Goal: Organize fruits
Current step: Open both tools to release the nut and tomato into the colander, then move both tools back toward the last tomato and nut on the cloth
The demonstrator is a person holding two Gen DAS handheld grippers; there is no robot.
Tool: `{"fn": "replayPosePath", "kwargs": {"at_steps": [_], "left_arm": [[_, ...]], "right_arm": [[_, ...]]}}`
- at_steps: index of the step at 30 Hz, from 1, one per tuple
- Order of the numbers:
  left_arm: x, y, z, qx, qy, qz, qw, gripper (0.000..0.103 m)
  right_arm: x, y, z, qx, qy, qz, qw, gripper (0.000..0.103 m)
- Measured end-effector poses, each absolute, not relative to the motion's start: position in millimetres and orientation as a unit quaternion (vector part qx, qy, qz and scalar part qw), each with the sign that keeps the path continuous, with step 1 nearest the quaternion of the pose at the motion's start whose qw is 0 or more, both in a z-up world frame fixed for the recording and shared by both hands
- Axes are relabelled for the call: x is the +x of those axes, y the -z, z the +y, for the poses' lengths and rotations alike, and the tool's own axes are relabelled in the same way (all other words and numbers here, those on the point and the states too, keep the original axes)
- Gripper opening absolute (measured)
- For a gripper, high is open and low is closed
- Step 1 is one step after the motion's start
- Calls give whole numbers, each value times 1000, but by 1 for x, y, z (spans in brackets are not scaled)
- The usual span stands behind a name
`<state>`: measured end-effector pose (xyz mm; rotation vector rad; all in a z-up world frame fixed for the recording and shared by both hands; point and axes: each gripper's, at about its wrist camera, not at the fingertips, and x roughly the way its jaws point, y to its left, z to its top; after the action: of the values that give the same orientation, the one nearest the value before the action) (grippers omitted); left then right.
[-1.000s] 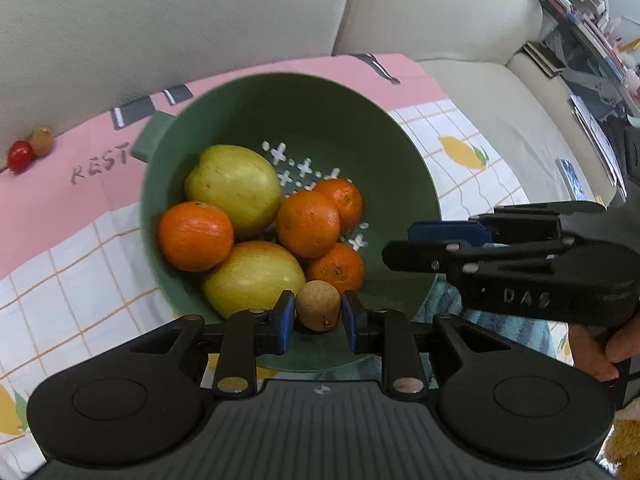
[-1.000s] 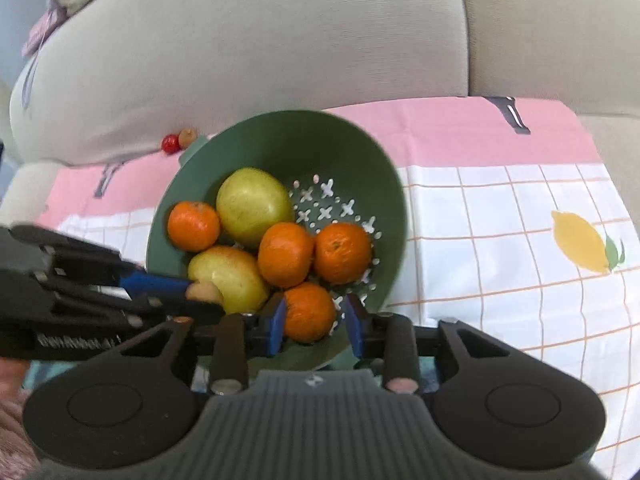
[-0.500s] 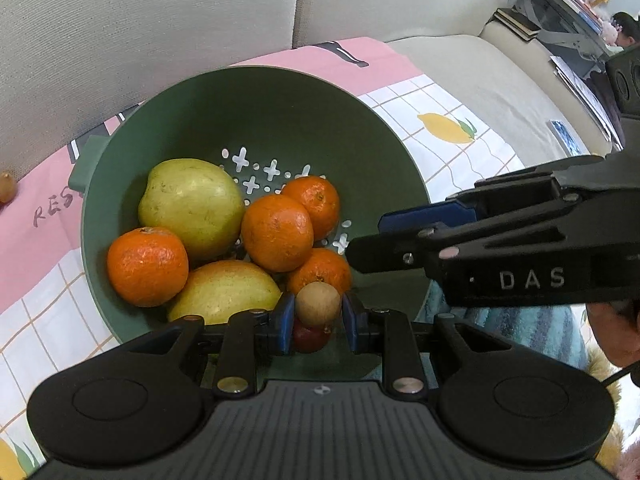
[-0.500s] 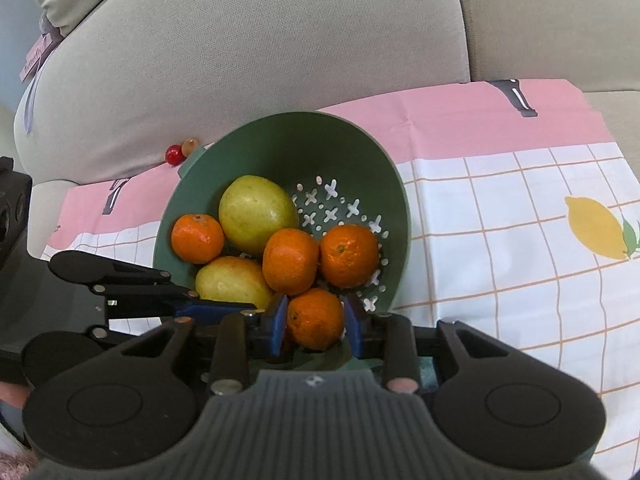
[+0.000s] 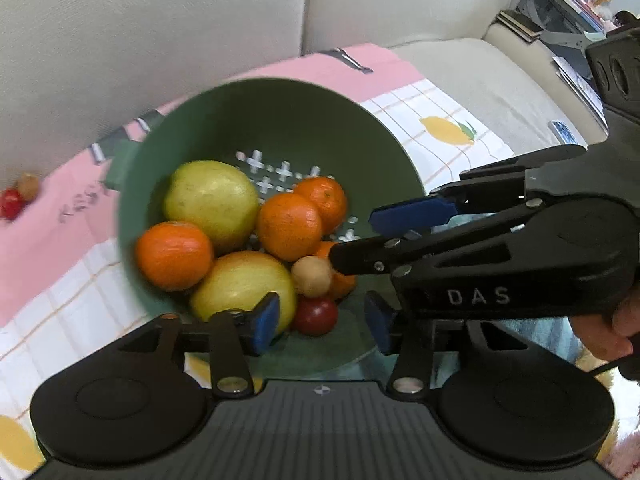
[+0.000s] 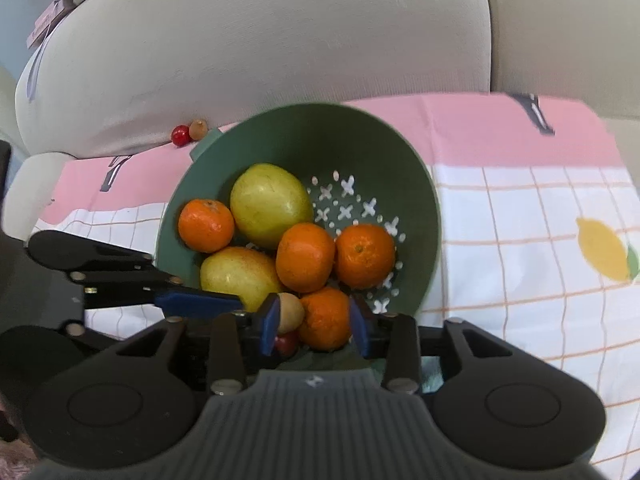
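A green colander bowl [image 5: 384, 136] holds two yellow-green fruits, several oranges, a small tan fruit [image 5: 312, 276] and a small red fruit [image 5: 314, 316]. My left gripper [image 5: 320, 326] hangs over the bowl's near rim, its jaws opening with nothing pressed between them. The tan fruit lies loose just beyond its pads, and the red one sits below them. My right gripper [image 6: 314, 324] is also opening. An orange [image 6: 326, 318] rests between its pads in the bowl, with a gap on the left side.
The bowl sits on a pink and white checked cloth [image 6: 520, 208] with lemon prints, spread over a beige sofa. Another red fruit [image 6: 180, 135] and tan fruit [image 6: 198, 129] lie on the cloth against the backrest. A hand [image 5: 612, 328] holds the right gripper.
The left jaws have spread apart and the tan fruit has dropped from them into the bowl beside the red fruit. The right jaws have widened off the orange.
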<state>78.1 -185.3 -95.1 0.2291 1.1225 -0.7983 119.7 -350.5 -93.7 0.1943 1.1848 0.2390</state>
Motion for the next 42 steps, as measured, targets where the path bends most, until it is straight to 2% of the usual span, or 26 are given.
{"fn": "replayPosePath", "kwargs": {"at_steps": [9, 23, 42], "left_arm": [[80, 67, -139, 84, 319, 499, 801, 61], [93, 14, -56, 93, 196, 424, 880, 61], [122, 25, 12, 45, 138, 429, 892, 61]], "right_arm": [[116, 71, -321, 60, -120, 518, 845, 44], [131, 45, -258, 34, -159, 490, 857, 52], [163, 54, -165, -31, -227, 478, 848, 52]]}}
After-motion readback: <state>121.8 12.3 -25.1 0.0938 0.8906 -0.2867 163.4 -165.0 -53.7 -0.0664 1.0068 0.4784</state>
